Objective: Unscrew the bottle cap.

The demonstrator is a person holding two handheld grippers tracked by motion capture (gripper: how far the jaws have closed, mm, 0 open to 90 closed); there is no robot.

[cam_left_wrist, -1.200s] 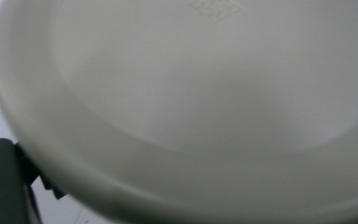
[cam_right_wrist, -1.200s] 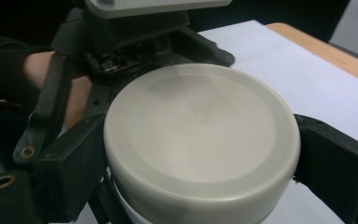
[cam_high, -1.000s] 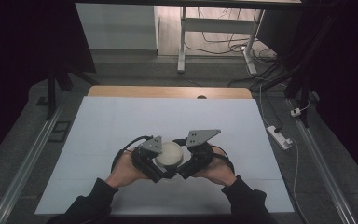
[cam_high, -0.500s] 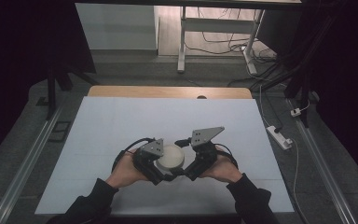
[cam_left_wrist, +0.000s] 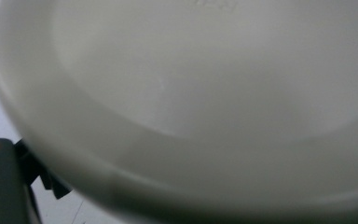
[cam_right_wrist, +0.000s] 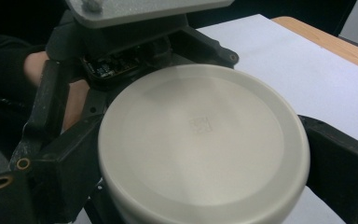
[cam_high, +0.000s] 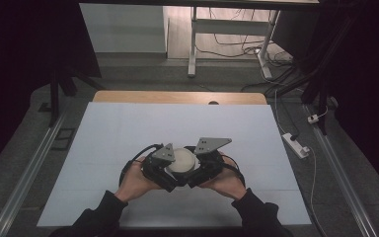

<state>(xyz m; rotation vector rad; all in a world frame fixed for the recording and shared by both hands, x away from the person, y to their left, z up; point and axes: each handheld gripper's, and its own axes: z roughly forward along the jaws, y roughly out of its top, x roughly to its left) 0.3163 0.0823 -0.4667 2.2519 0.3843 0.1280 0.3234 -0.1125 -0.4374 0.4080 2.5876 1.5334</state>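
High view showed the person's two hands low at the near edge of the white table, each holding a gripper, and between them sat a round, off-white lidded container. Its flat lid faced up. The left gripper came at it from one side and the right gripper from the other, their noses almost meeting just beneath the container on the person's side. From the right gripper view, the container sat squarely between that gripper's own black jaws, one jaw against each flank of the rim, so the right gripper was pinching the container. The left gripper's body stood just beyond it, touching the far side. In the left gripper view the container loomed blurred, right against the camera, with one jaw peeking out beside its edge; whether the left gripper was clamped on it I could not tell.
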